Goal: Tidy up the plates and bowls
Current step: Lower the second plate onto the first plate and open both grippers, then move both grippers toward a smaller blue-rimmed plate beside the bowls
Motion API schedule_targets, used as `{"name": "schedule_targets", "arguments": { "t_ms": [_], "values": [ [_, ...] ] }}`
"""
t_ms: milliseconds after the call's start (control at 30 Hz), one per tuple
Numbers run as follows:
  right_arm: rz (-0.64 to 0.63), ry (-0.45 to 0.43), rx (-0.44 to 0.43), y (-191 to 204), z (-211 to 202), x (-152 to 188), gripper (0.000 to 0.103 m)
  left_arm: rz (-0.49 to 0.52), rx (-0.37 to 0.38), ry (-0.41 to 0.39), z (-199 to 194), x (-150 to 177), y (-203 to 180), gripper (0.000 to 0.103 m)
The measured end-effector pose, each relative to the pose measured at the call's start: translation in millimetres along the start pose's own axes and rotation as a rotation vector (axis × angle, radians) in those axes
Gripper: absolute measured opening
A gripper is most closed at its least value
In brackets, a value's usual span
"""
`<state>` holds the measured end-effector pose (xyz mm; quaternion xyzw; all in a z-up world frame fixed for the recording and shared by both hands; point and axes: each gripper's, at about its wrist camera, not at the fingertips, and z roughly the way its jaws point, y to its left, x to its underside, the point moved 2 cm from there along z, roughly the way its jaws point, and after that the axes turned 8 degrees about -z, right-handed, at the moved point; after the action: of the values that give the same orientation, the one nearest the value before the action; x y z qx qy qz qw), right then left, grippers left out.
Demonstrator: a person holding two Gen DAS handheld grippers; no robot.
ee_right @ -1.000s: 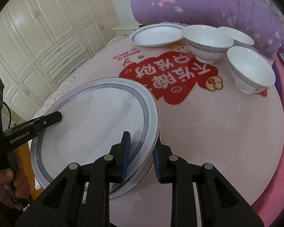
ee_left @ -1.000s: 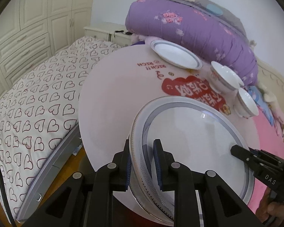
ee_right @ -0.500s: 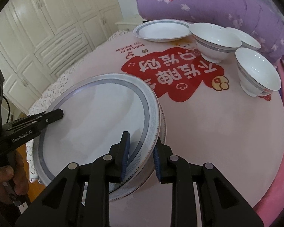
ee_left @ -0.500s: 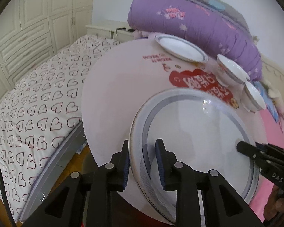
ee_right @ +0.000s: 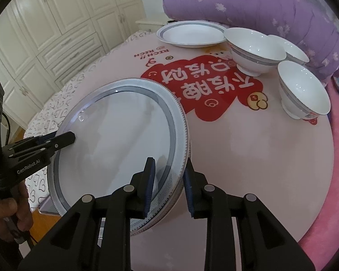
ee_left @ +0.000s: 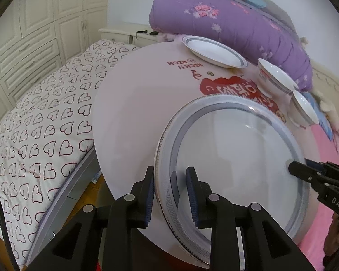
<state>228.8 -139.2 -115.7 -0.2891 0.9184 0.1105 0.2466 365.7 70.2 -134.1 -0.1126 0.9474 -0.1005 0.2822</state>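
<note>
Biggest thing in view: the round pink table, its red cartoon print spread across the middle, set over a bed with a heart-patterned sheet. Behind the table's far edge bulges a rolled purple quilt, and white cabinet doors fill the wall beyond.

Down at the near edge sits the large plate, grey-banded with a patterned rim; a second patterned rim peeks out just beneath it, so it seems to rest on another plate, though that is hard to confirm. Part of it hangs past the table's edge.

Over at the far edge, the small plate lies flat. Just beside it, along the far right edge, stand three white bowls, upright and close together.

Now the tools. The left tool straddles the large plate's rim on one side, jaws narrow, with a gap showing between the pads and the rim. The right tool straddles the opposite rim, and its jaws are opening, with the rim between them and the pads clear of it. A hand grips the left tool's handle.
</note>
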Motion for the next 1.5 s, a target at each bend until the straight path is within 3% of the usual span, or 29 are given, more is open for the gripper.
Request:
{"name": "schedule_targets", "arguments": {
  "t_ms": [200, 233, 267, 300, 333, 367, 400, 433, 700, 1133, 1500],
  "values": [
    [0.030, 0.000, -0.025, -8.9, 1.6, 2.8, 0.028, 0.006, -0.002, -0.002, -2.2, 0.7, -2.1, 0.022],
    [0.035, -0.001, -0.028, -9.9, 1.9, 2.2, 0.029, 0.006, -0.007, -0.002, -2.8, 0.8, -1.6, 0.023],
    [0.044, -0.006, -0.032, -11.7, 1.7, 2.2, 0.039, 0.007, -0.010, -0.004, -3.6, 0.2, -1.2, 0.026],
    [0.056, -0.013, -0.033, -13.7, 1.0, 2.3, 0.048, 0.010, -0.010, -0.002, -4.1, -0.3, -1.1, 0.034],
    [0.072, -0.027, -0.035, -16.6, -0.1, 2.3, 0.076, 0.011, -0.010, 0.000, -5.1, -1.1, -0.9, 0.043],
    [0.083, -0.041, -0.037, -18.9, -1.3, 1.8, 0.097, 0.009, -0.014, -0.005, -6.2, -1.9, -0.7, 0.068],
    [0.094, -0.056, -0.038, -21.3, -3.1, 1.1, 0.102, 0.010, -0.023, -0.017, -8.4, -3.3, -0.6, 0.094],
    [0.103, -0.066, -0.040, -23.8, -4.5, 0.0, 0.103, 0.015, -0.034, -0.039, -12.1, -4.6, -1.1, 0.101],
    [0.177, -0.108, -0.070, -39.4, -8.8, -11.9, 0.103, 0.046, -0.044, -0.084, -26.5, -12.2, -13.1, 0.102],
    [0.161, -0.173, -0.077, -44.3, -27.8, -41.3, 0.103, 0.029, -0.020, -0.142, -48.2, -40.7, -20.1, 0.102],
    [0.125, -0.241, -0.082, -49.7, -43.8, -92.5, 0.103, -0.008, 0.009, -0.179, -53.7, -86.9, -20.1, 0.102]
  ]
}}
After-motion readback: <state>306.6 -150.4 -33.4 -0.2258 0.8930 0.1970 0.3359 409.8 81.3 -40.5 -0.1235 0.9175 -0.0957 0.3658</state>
